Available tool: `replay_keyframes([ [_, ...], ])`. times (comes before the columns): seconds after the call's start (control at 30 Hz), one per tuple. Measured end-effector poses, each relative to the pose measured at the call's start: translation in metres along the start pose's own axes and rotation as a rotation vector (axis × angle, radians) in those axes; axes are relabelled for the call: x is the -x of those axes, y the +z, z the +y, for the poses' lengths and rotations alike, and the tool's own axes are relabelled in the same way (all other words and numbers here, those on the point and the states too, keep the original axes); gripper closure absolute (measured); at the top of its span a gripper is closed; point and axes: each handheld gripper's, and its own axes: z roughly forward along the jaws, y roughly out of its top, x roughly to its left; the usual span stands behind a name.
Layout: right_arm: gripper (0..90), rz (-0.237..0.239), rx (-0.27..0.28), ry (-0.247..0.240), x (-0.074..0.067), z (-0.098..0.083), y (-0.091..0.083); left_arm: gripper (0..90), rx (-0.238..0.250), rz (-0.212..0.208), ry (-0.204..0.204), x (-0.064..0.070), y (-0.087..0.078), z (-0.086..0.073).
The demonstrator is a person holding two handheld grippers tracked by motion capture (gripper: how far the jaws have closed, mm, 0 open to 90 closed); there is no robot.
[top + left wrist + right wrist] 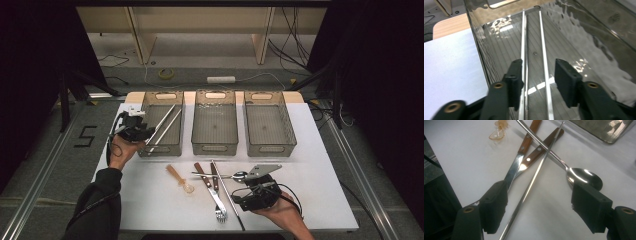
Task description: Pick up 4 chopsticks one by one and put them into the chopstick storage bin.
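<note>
left gripper: left of centre in high view, over near end of left bin; jaws apart at medium width, nothing pressed, two rods lie between and below the black ribbed pads
left bin: upper left of the three, smoky clear plastic, rectangular, ridged floor, slot handle at far end
steel rods: two thin straight shiny rods lying lengthwise in left bin, slightly apart
middle bin: same smoky plastic, centre top
right bin: same, right of centre top
table: flat matte white board
plastic spoon: small amber translucent, lower centre, apart from the metal pile
knife and fork: wood handles with rivets, steel ends, side by side, lower centre
long rod: thin steel, threaded tip, crosses over the wood handles
metal spoon: polished oval bowl, thin handle
right gripper: lower right, jaws wide, gripping nothing; long rod runs between them on table
</note>
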Motion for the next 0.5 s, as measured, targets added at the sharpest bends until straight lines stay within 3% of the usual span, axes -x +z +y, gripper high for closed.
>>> replay_keyframes([
  [0.13,30.4,-0.008,-0.004,0.000,0.001,0.000,0.000,45.7,0.023,-0.028,-0.020,0.004,-0.010,0.000],
  [0.2,31.0,-0.011,-0.015,0.018,0.000,0.001,0.000,41.2,0.042,-0.064,-0.038,0.007,-0.018,0.000],
  [0.33,33.5,-0.029,-0.050,0.009,0.000,0.003,0.002,34.9,0.068,-0.105,-0.038,0.016,-0.029,-0.001],
  [0.5,37.6,-0.028,-0.086,0.003,-0.002,0.005,0.007,29.9,0.116,-0.184,-0.085,0.028,-0.043,-0.006],
])
